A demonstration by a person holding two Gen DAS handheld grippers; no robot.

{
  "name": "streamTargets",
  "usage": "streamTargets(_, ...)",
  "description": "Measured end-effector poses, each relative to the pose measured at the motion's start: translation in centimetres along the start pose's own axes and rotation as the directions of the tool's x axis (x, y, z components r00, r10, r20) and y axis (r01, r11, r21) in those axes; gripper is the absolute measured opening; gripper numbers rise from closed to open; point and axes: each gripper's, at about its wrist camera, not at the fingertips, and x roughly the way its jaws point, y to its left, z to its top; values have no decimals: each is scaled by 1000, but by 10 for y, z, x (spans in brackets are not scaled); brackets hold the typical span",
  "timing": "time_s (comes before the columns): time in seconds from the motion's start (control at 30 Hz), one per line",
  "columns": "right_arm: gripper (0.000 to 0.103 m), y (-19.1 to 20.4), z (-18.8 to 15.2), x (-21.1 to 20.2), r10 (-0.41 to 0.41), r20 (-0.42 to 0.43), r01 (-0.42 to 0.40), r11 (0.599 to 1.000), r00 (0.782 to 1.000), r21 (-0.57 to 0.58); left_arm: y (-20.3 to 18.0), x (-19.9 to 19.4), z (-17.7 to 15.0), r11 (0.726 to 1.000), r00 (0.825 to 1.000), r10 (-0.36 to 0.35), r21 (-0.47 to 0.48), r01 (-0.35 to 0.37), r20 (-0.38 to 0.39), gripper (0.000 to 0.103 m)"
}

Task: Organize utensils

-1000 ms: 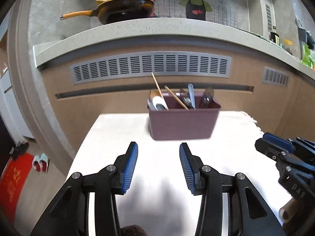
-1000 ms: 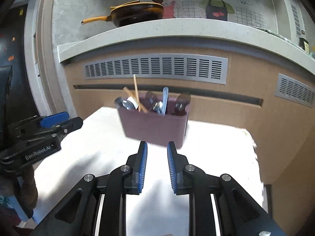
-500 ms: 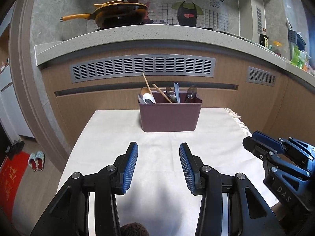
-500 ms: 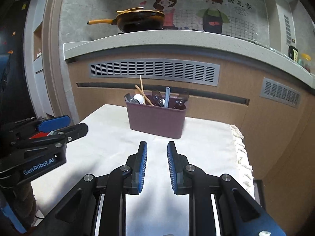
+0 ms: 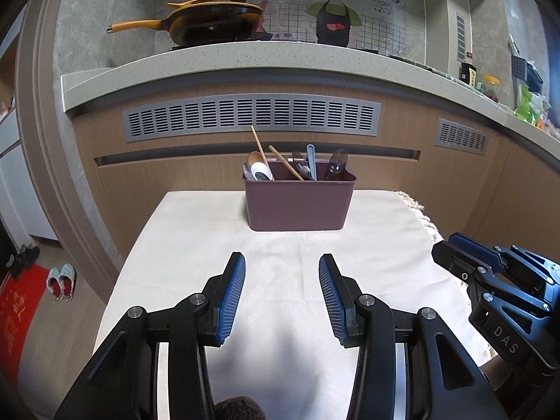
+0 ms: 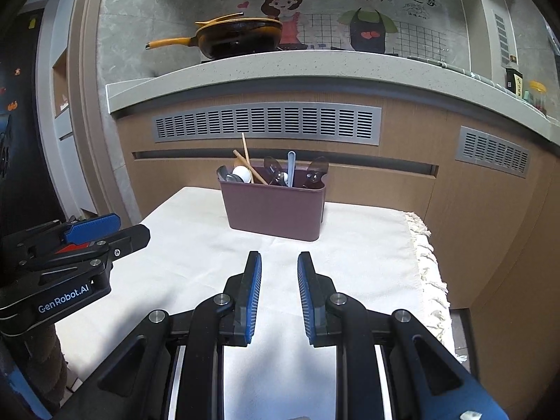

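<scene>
A maroon utensil holder [image 5: 299, 203] stands at the far end of the table, also in the right wrist view [image 6: 274, 206]. It holds wooden chopsticks [image 5: 260, 152], a white spoon [image 5: 261, 171], a blue-handled utensil [image 5: 311, 164] and several metal spoons [image 5: 336, 166]. My left gripper [image 5: 281, 266] is open and empty, above the cloth well short of the holder. My right gripper [image 6: 279, 262] is open with a narrower gap, empty, and also short of the holder. Each gripper shows at the edge of the other's view.
The table is covered by a cream cloth [image 5: 280, 245] with a fringed right edge [image 6: 428, 255]. Behind it runs a wooden counter front with vents [image 5: 252, 117]. A yellow-handled pan [image 5: 210, 22] sits on the countertop. Slippers [image 5: 61, 281] lie on the floor at left.
Both grippers have pulled back from the holder, which now looks smaller and farther away. Both gripper openings are unchanged.
</scene>
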Motion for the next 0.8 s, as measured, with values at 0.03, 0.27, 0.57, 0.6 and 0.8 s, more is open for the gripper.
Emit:
streamTargets(0.03,20,0,0,0,-2,1,2,1000,1000,0,0,0,-1,1000,1000,-1,-1,1,0,45)
streamTargets(0.27,20,-2,0,0,-4,2,4,1000,1000,5,-2,-1,-1,1000,1000,-11,6,11,-3,45)
streamTargets(0.57,21,-5,0,0,-10,3,10,1000,1000,22,-4,-2,-2,1000,1000,-20,6,20,-7,45)
streamTargets(0.6,21,-4,1,0,-12,4,12,1000,1000,22,-4,-2,-2,1000,1000,-22,6,22,-8,45)
streamTargets(0.8,21,-4,1,0,-14,2,13,1000,1000,26,-4,-1,-3,1000,1000,-25,6,25,-11,45)
